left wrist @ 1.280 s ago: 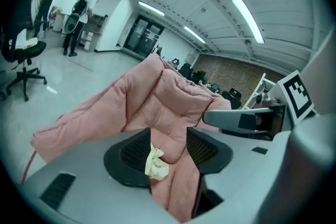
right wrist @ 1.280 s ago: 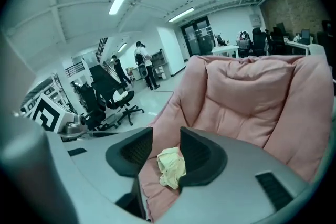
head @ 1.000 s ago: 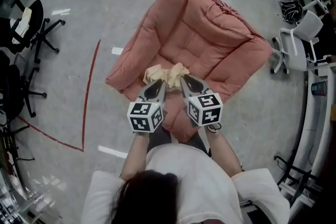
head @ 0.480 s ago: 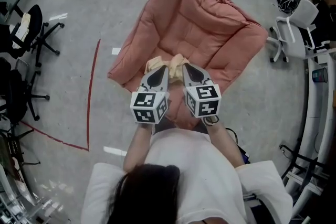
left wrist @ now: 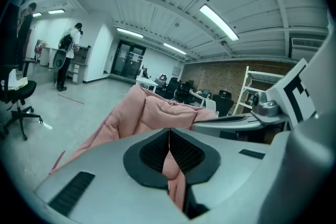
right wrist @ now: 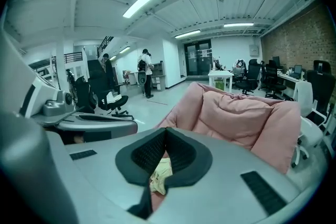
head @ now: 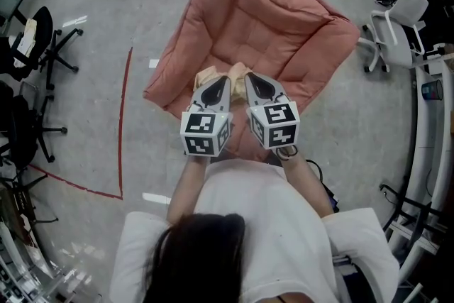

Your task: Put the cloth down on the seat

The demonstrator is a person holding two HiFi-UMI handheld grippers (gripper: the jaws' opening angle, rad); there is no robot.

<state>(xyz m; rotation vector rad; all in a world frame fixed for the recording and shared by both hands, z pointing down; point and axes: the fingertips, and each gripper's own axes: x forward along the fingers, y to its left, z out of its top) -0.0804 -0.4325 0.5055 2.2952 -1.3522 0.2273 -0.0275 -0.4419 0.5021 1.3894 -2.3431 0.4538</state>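
One cloth (head: 218, 74), cream, bunched into two peaks at the front edge of the seat (head: 269, 18), left of centre.

- Right gripper (head: 250, 76): jaws closed. Its own view shows cream fabric in the slot just behind the pads, so it reads as a pinch on the right peak.
- Left gripper (head: 219, 80): jaws closed, pads meeting. Only pink seat shows through its slot. The tip sits at the left peak, but I can't tell if it has fabric.
- The grippers sit side by side, tips close together and pointing toward the backrest.

Room:
- The flat seat pad lies open ahead of the cloth, as far as the backrest pillow.
- Raised bolsters bound the pad left and right. The front edge is low and rounded, directly under the grippers.
- Bare floor (head: 355, 138) lies on both sides of the seat.
- A red line (head: 122, 124) runs on the floor to the left, apart from the seat.
- A black chair (head: 42, 25) stands well off to the left.
- A white chair (head: 401, 28) stands near the seat's right corner, not touching.
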